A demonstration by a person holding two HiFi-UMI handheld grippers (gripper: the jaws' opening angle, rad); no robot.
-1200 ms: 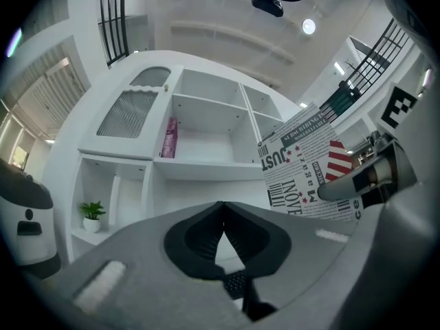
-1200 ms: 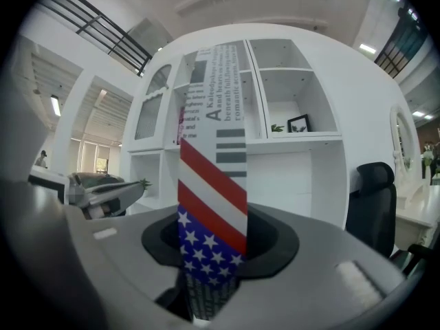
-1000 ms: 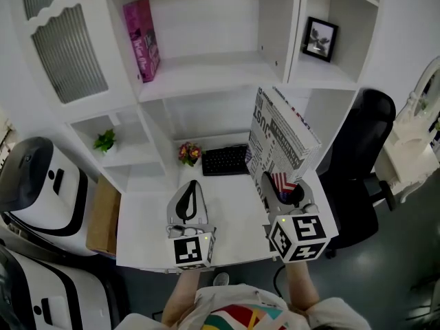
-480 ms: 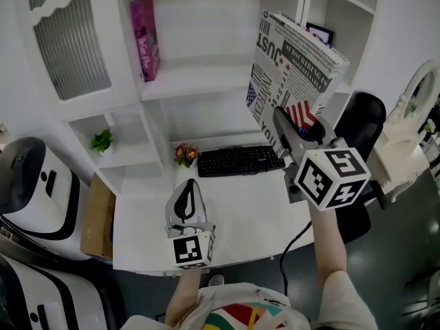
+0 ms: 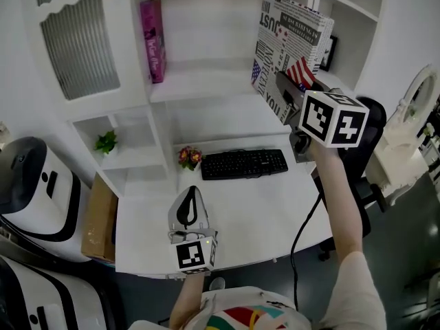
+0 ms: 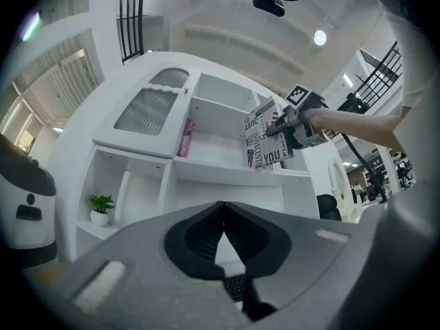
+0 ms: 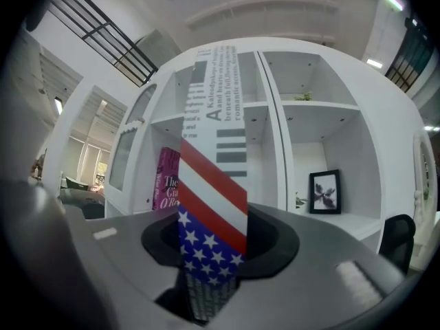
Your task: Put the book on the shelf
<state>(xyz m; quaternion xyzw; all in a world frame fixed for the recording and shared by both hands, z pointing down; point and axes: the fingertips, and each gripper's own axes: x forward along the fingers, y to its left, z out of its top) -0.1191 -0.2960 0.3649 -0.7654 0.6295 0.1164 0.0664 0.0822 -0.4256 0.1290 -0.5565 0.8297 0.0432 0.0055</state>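
Note:
The book, with a newspaper-print cover and a flag patch, is held upright in front of the right part of the open white shelf. My right gripper is shut on the book's lower edge, arm raised. In the right gripper view the book's flag spine stands between the jaws of the right gripper. A pink book leans at the shelf's left end. My left gripper rests low over the desk, shut and empty; its jaws meet in the left gripper view, where the left gripper fills the foreground.
A black keyboard and a small flower pot lie at the desk's back. A green plant sits in a low cubby, a framed picture in the right bay. A black chair stands right, a white machine left.
My right gripper has carried the book up from just above the desk to shelf height and turned it more upright. The left gripper has stayed in place.

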